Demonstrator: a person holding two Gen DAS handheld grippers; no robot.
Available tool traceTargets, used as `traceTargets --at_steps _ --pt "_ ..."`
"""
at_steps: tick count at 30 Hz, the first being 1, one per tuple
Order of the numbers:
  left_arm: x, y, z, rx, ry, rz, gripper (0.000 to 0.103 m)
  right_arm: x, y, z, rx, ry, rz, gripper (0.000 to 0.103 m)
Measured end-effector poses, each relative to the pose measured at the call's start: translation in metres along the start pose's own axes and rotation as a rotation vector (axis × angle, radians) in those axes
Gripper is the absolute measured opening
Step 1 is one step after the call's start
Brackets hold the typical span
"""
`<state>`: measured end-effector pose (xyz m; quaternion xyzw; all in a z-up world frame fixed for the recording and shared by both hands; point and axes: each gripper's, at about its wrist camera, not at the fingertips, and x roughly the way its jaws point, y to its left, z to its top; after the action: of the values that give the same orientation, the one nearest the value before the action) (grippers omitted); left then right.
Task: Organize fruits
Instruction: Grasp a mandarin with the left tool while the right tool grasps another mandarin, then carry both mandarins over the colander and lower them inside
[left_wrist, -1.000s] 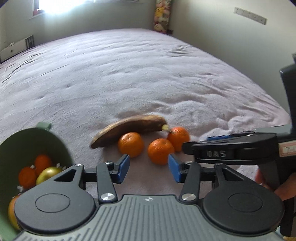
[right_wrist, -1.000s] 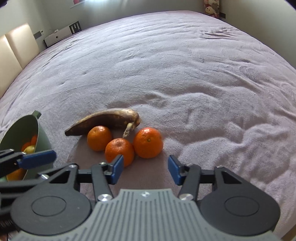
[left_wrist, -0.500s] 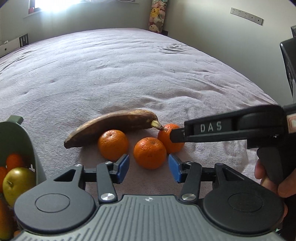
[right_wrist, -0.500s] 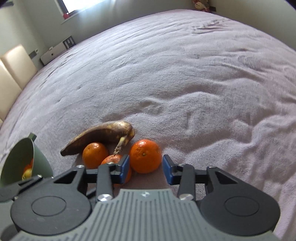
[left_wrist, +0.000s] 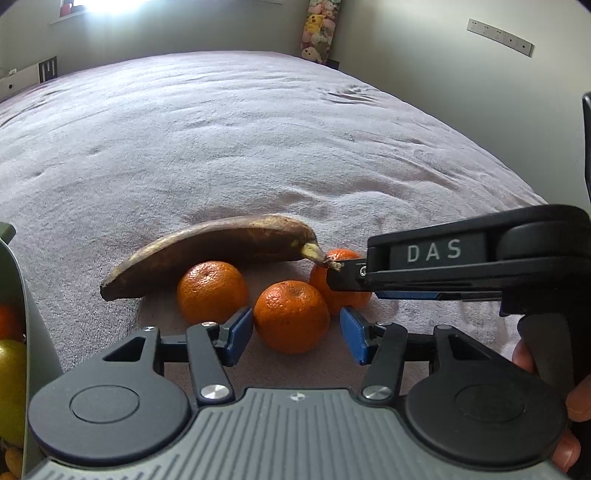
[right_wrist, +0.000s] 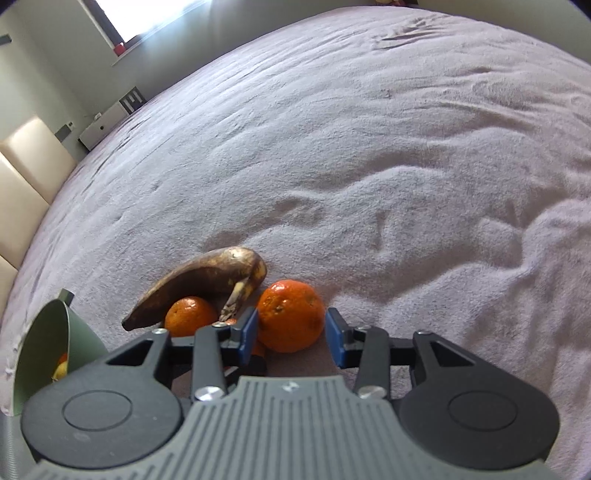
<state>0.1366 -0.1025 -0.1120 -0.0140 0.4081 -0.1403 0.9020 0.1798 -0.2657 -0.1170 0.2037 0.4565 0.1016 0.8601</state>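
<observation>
1. Three mandarins sit against the near side of the overripe brown banana (left_wrist: 218, 254) on the mauve bedspread (left_wrist: 229, 147), bunched close together.
2. Left gripper (left_wrist: 297, 338) is spread wide, its blue pads flanking the middle mandarin (left_wrist: 291, 315) without touching it; that fruit lies just on the near side of the banana's stem end.
3. Right gripper (right_wrist: 290, 332) is likewise spread, with the right-hand mandarin (right_wrist: 290, 314) between its pads and a slim gap on either side. In the left wrist view one of its fingers crosses in front of this fruit, right by the banana's stem tip.
4. Left-hand mandarin (left_wrist: 211, 291) nestles under the banana's curve, touching it.
5. Left of the banana's blunt end stands a green bowl (right_wrist: 79, 341), holding more oranges and a yellowish apple (left_wrist: 11, 384).
6. Beyond the banana the bedspread runs wide and rumpled to its far edges.
</observation>
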Motion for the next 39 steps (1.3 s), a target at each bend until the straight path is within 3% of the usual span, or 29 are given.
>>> traceTargets --at_steps 4,8,15,25,39 --pt "0.005 0.003 -0.001 -0.009 0.019 -0.007 0.062 0.004 -0.002 0.000 0.036 0.005 0.017 0.042" --pt "0.007 0.001 -0.001 0.006 0.024 -0.003 0.054 0.006 -0.003 0.000 0.044 0.007 0.019 0.043" --pt "0.007 0.001 -0.002 0.009 0.029 0.000 0.053 0.013 -0.012 -0.003 0.113 0.028 0.052 0.044" --pt "0.003 -0.002 0.000 0.014 0.037 0.012 0.053 0.005 0.002 -0.003 0.045 0.047 -0.035 0.040" --pt "-0.024 -0.002 0.004 0.009 0.032 0.044 0.052 -0.018 0.007 -0.008 0.033 0.059 -0.068 0.040"
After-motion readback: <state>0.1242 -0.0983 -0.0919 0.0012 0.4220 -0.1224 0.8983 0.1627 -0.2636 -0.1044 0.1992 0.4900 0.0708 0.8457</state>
